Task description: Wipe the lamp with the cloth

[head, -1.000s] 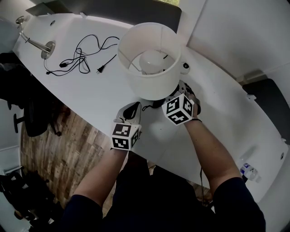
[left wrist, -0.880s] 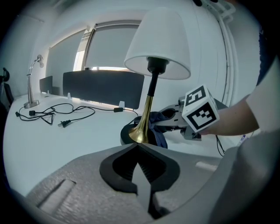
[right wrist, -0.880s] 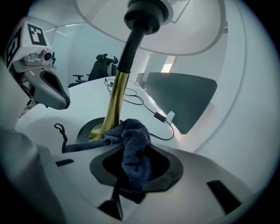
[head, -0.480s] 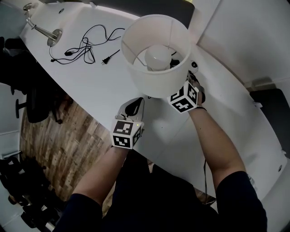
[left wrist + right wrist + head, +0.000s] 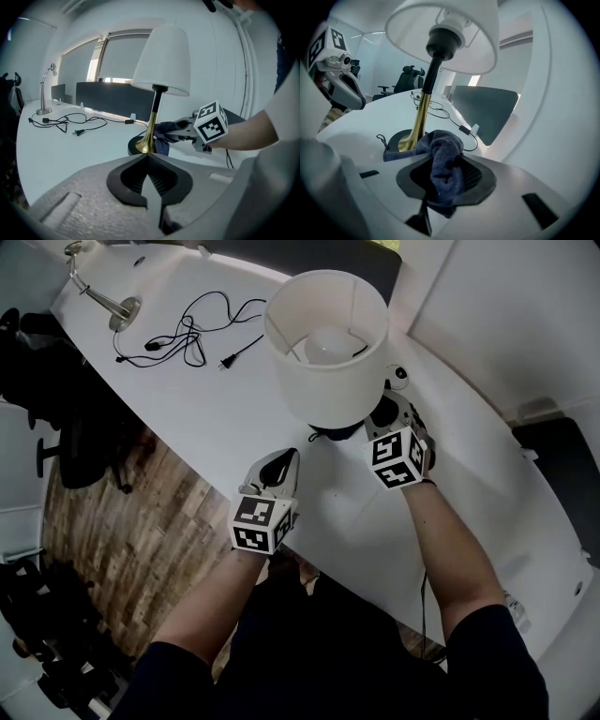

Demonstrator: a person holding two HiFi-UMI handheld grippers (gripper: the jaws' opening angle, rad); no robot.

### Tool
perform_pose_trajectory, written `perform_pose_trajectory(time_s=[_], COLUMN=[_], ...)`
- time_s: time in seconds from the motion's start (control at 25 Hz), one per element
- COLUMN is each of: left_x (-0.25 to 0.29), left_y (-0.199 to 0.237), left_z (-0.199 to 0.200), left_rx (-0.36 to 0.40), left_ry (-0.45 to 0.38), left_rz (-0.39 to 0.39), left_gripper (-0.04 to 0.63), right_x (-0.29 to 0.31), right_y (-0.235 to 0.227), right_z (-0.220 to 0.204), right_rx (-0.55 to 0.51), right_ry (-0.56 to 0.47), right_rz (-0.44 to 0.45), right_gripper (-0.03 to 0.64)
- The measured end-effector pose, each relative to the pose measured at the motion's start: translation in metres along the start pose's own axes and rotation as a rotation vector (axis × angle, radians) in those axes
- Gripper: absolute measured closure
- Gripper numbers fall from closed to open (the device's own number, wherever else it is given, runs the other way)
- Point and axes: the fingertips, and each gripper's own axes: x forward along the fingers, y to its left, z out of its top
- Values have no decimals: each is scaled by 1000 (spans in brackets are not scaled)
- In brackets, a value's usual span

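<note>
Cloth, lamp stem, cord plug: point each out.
cloth [image 5: 443,159]: right gripper view, bunched middle fold.
lamp stem [image 5: 151,123]: left gripper view, brass lower section.
cord plug [image 5: 225,364]: head view, plug body at the cord's end.

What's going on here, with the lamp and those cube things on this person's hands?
A person is cleaning a table lamp with a handheld gripper in each hand; the marked cubes are part of those grippers. The right gripper is shut on a dark blue cloth and holds it against the lamp's brass stem, low down near the base. The left gripper is shut and holds nothing, hanging over the white table a little short of the lamp.
</note>
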Motion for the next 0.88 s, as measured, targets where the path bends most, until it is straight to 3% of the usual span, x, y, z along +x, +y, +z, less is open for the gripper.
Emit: perform_pose_trajectory(time_s=[0.44, 0.88], left_x=[-44, -113], left_y=[-15, -31], left_z=[22, 52], left_rx=[56, 132], left_ry=[-33, -85], left_rz=[-98, -203], left_gripper=[597, 597], right_x=[-80, -142], right_y=[22, 58], right_z=[10, 47], right_rx=[112, 151], right_ry=[34, 18], right_rz=[-73, -108], right_gripper=[512, 511])
